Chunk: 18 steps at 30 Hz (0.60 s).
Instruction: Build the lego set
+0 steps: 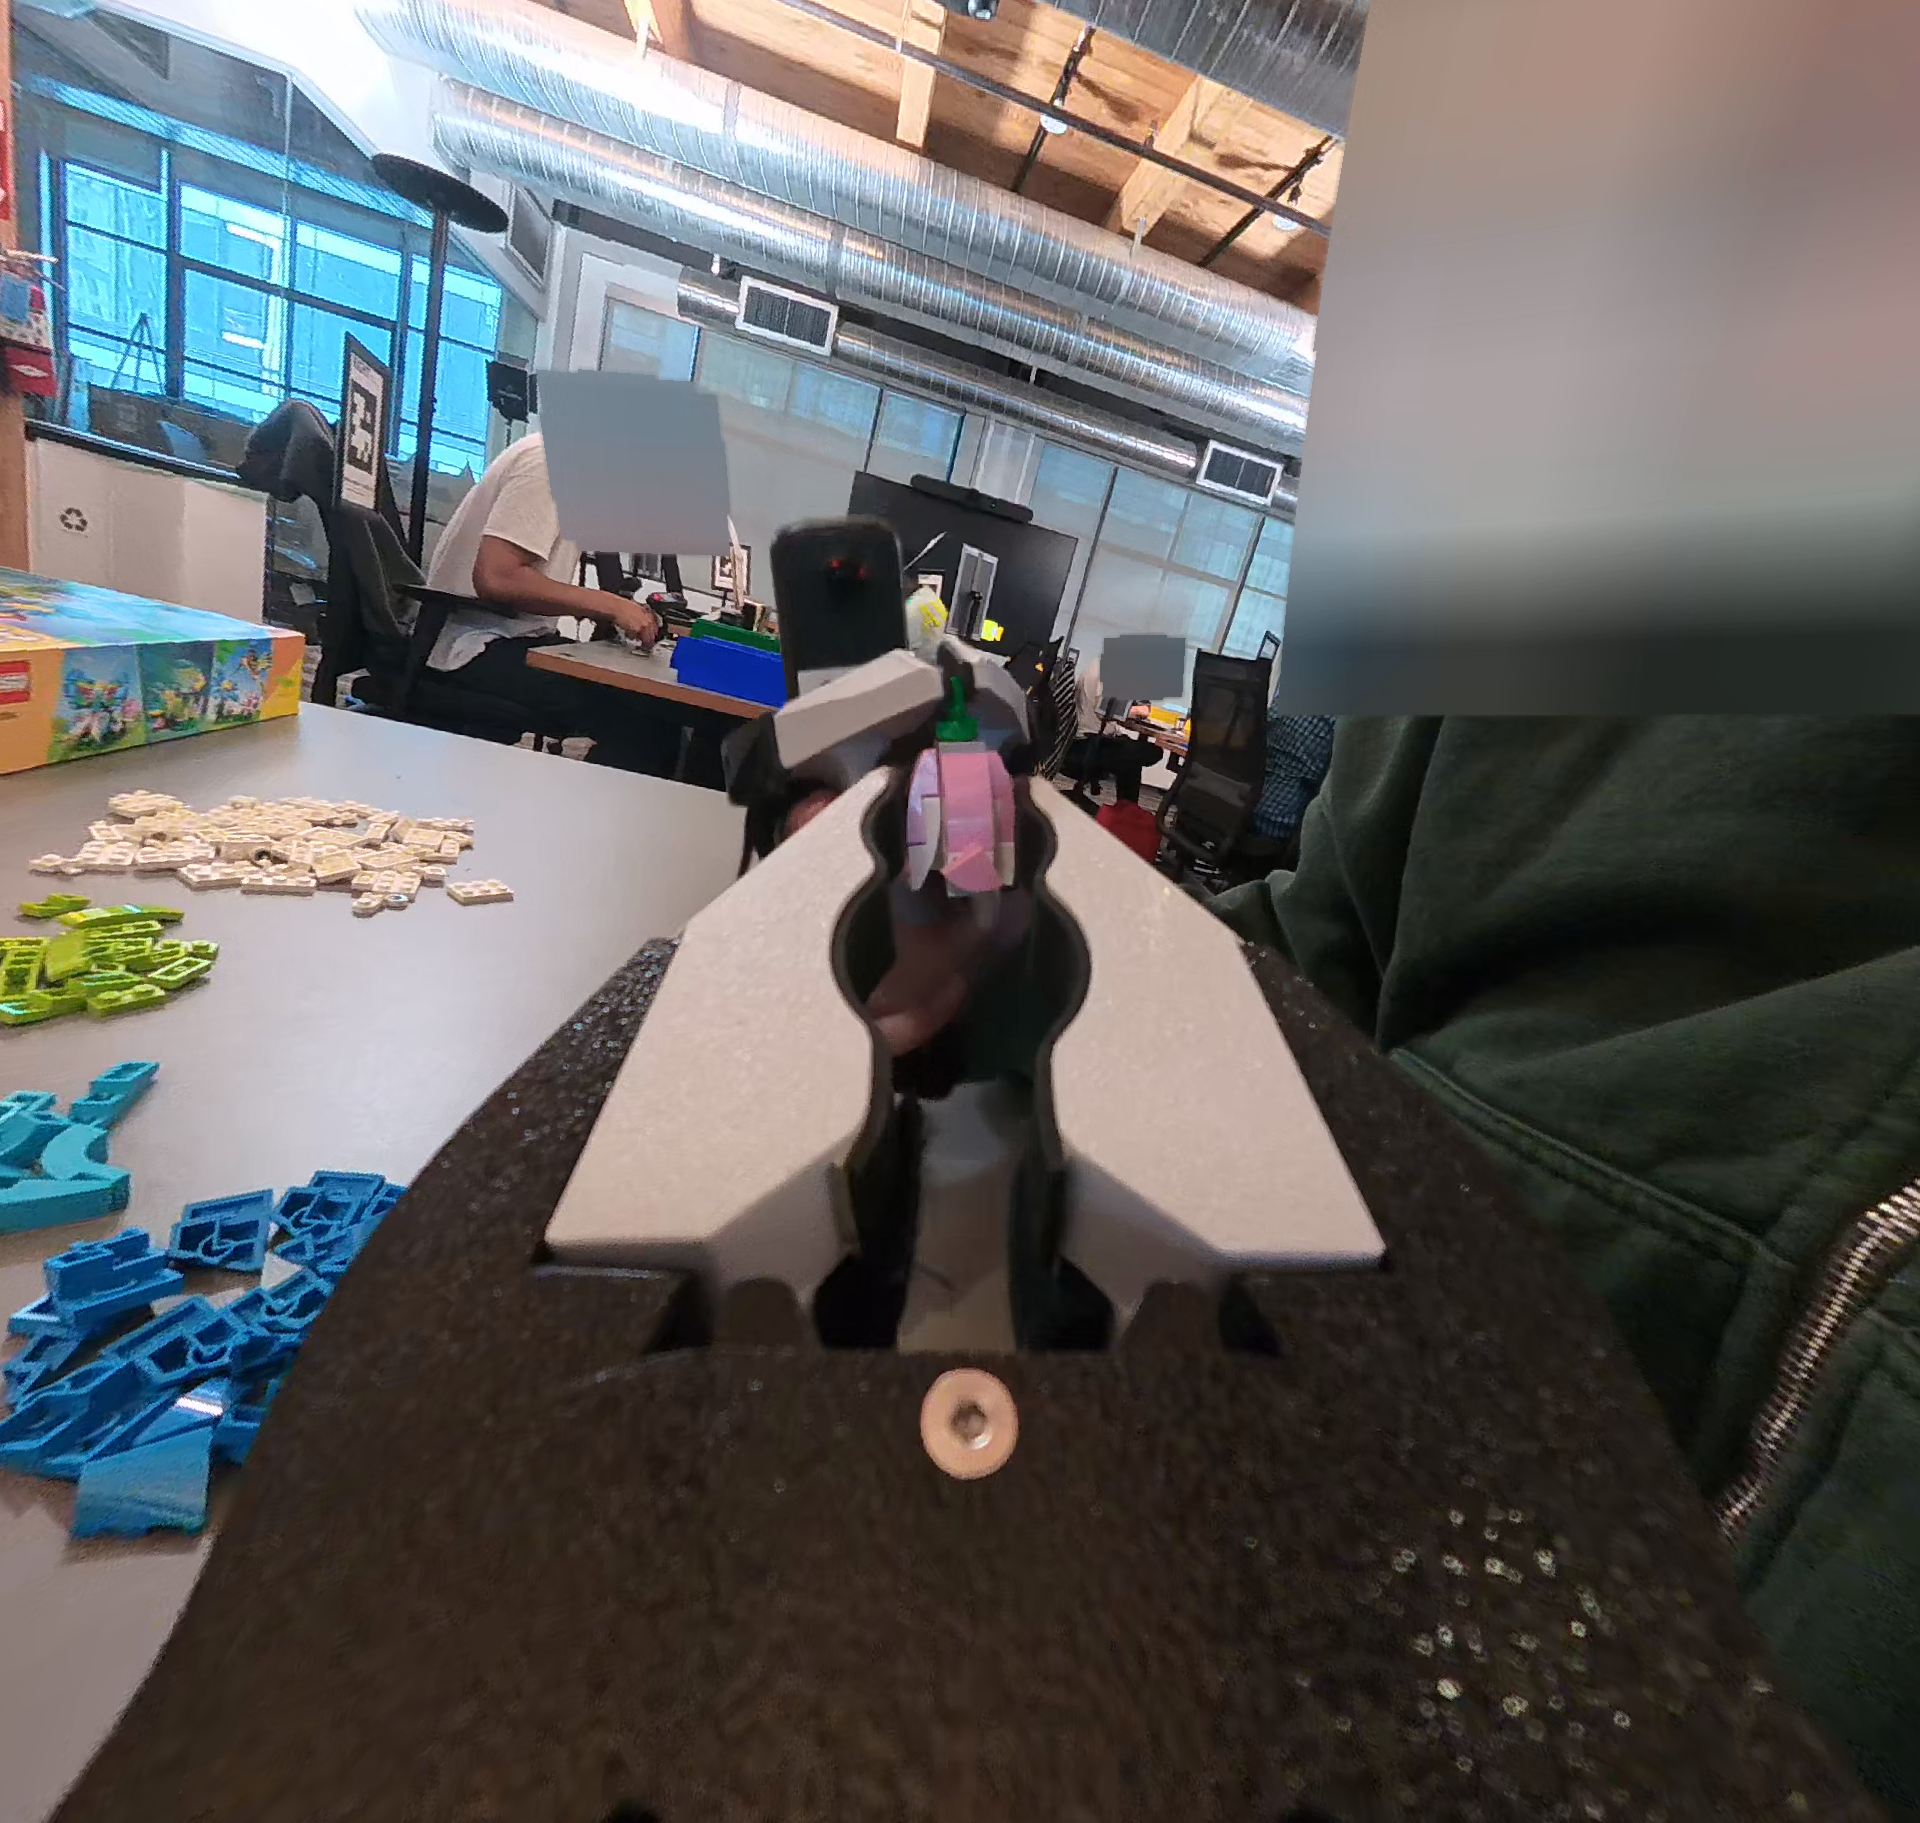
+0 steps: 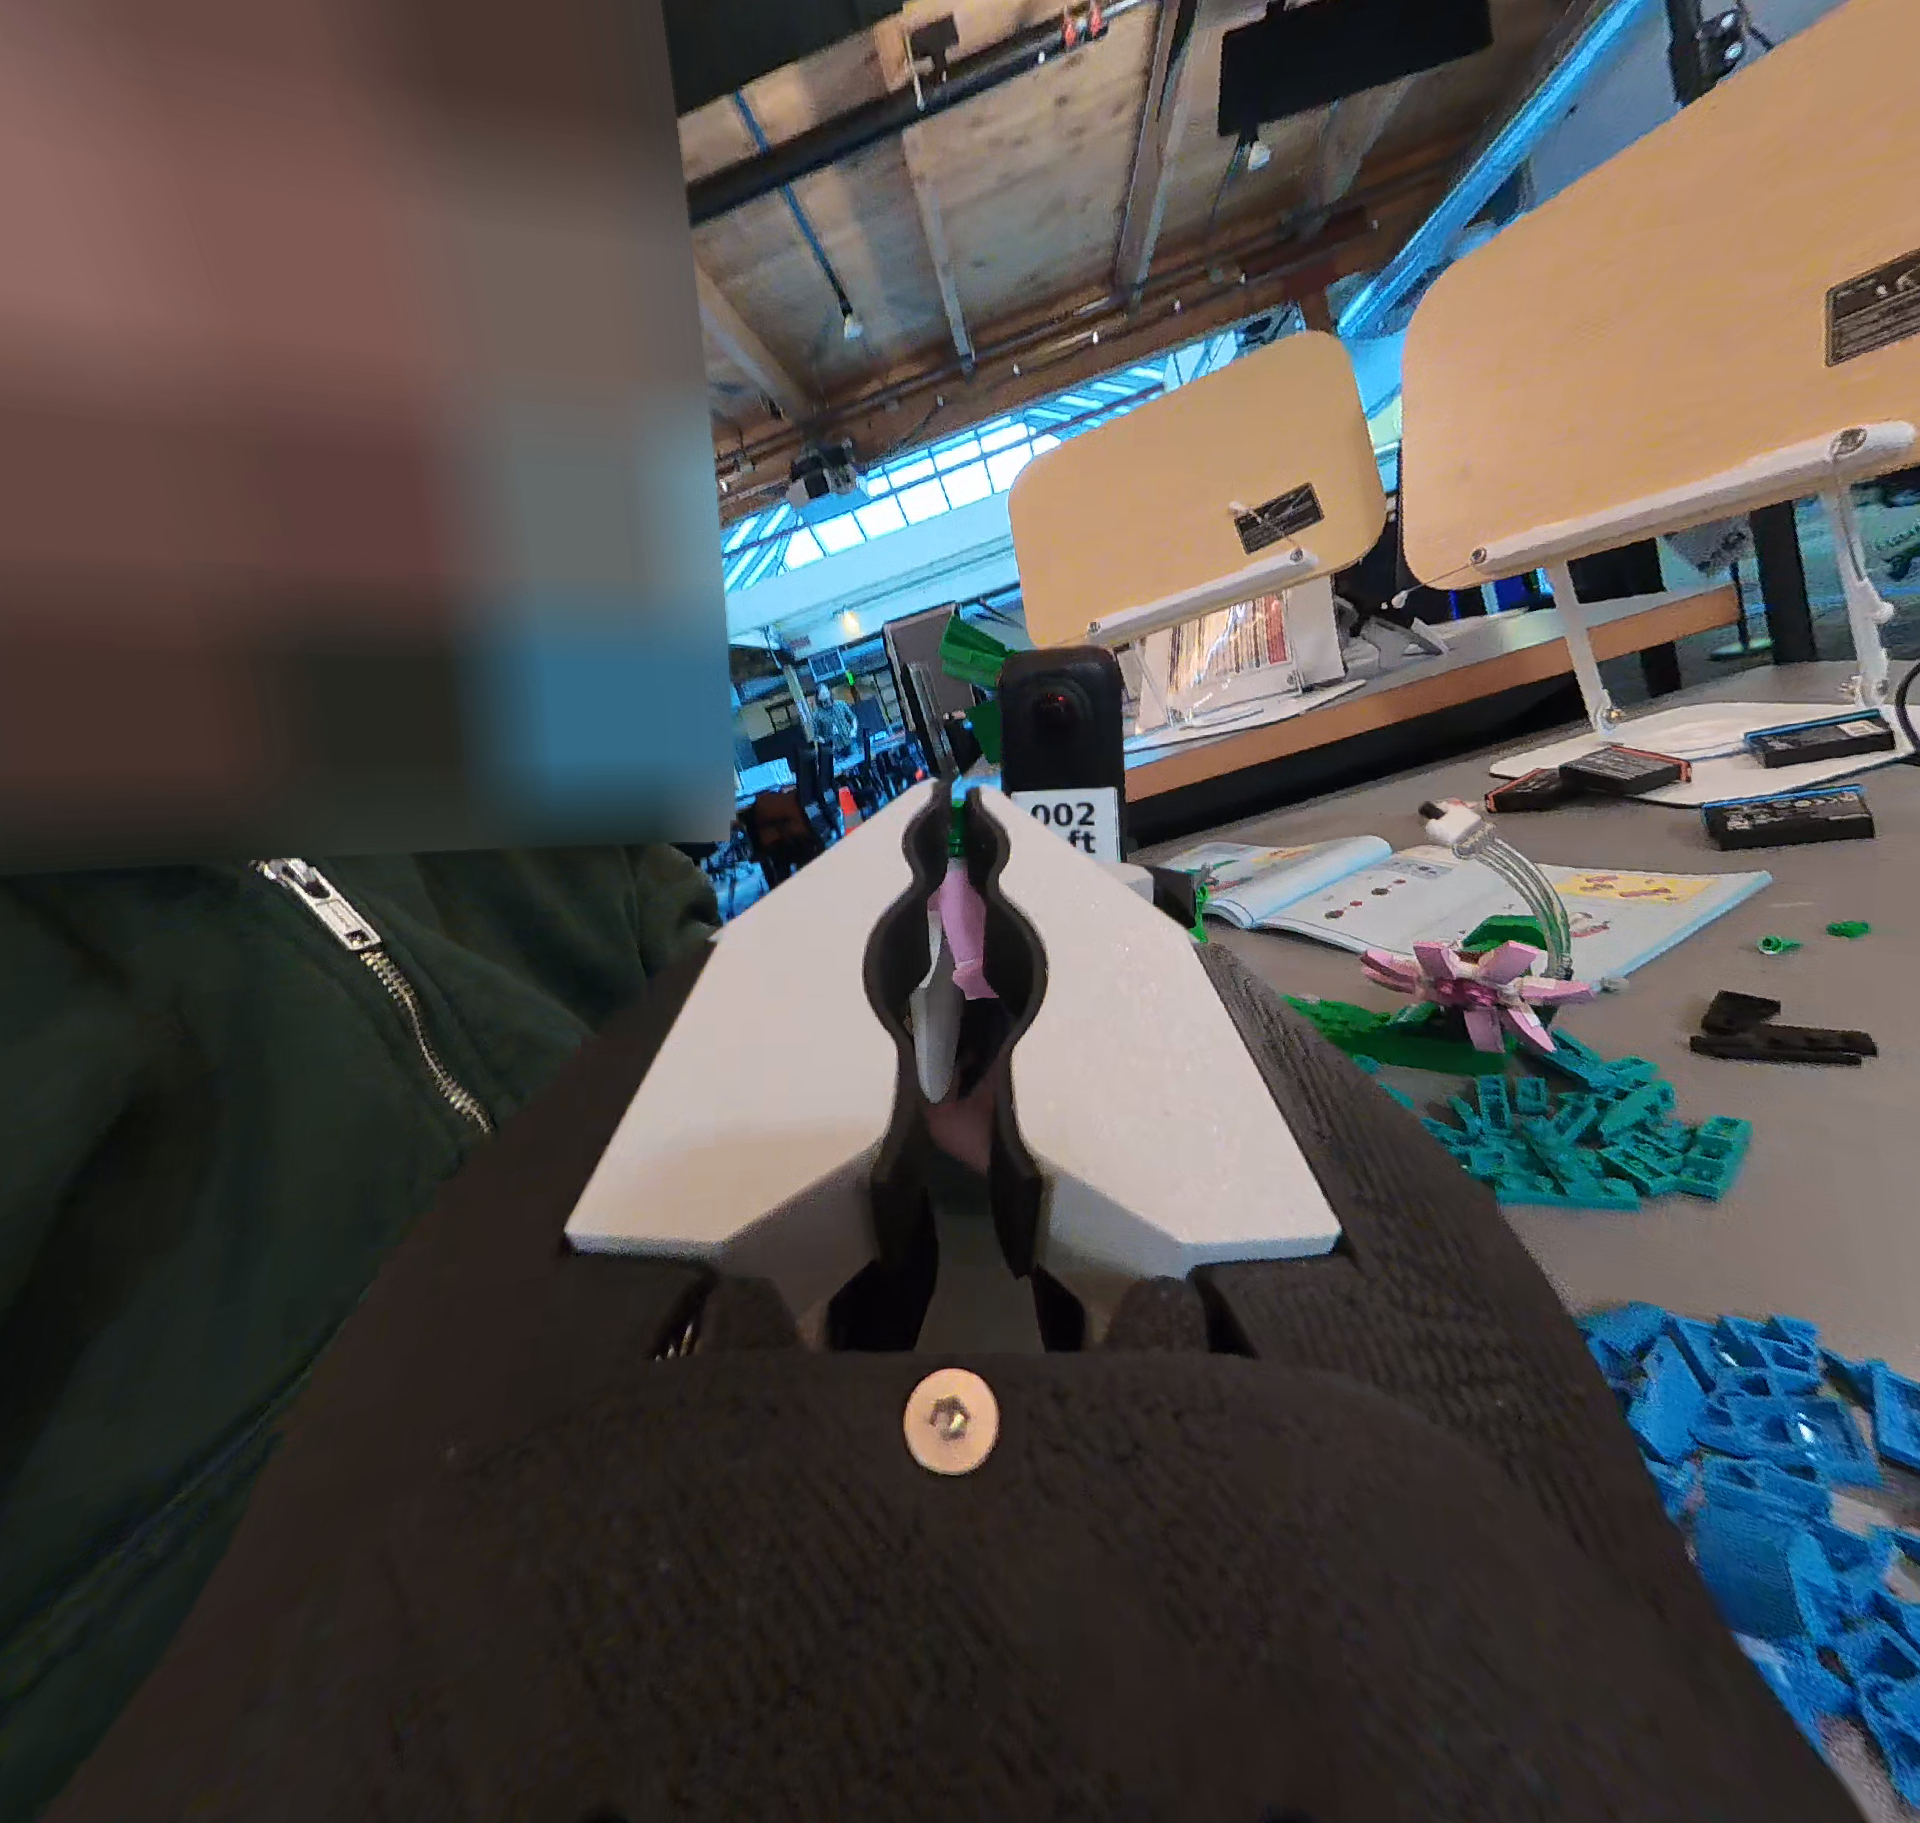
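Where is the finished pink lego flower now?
In the right wrist view, the finished pink lego flower lies on the grey table, right of the tongs, between the open instruction booklet and the teal brick pile.

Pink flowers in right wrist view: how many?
2. One pink flower clamped in the right gripper; second flower on the table by the teal pieces. Others may be hidden.

left gripper (image 1: 961, 838): matt grainy plastic | pink flower bud (image 1: 961, 823): glossy plastic | table (image 1: 395, 994): smooth matt
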Each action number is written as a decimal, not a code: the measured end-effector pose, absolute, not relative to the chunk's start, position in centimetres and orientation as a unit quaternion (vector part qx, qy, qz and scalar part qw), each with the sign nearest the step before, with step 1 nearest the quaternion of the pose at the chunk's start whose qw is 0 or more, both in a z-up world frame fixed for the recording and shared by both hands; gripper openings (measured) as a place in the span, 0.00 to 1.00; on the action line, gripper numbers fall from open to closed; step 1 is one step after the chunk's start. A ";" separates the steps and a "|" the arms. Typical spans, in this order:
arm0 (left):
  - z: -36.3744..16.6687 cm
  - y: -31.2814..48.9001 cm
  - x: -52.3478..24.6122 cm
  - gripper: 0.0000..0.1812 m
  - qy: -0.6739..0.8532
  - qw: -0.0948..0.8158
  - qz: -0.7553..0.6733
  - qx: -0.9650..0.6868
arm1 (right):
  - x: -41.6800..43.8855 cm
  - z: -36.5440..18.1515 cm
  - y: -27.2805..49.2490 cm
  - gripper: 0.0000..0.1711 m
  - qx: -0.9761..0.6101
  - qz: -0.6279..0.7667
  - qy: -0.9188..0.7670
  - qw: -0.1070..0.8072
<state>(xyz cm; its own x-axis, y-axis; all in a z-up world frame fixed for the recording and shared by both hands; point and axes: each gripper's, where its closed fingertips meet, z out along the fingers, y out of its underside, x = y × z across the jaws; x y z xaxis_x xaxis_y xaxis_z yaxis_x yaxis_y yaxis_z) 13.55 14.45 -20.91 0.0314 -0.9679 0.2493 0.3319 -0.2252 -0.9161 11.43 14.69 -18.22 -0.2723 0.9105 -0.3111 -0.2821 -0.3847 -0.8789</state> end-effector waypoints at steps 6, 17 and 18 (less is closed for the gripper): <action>-20.8 14.7 13.3 0.10 0.316 0.530 -0.619 -0.485 | 11.1 -18.3 15.1 0.01 -0.426 0.744 -0.306 0.414; -20.8 14.4 13.4 0.10 0.320 0.529 -0.622 -0.480 | 11.2 -18.4 14.8 0.01 -0.405 0.712 -0.345 0.458; -20.8 14.4 13.4 0.10 0.321 0.529 -0.622 -0.480 | 11.2 -18.4 14.8 0.01 -0.401 0.709 -0.349 0.463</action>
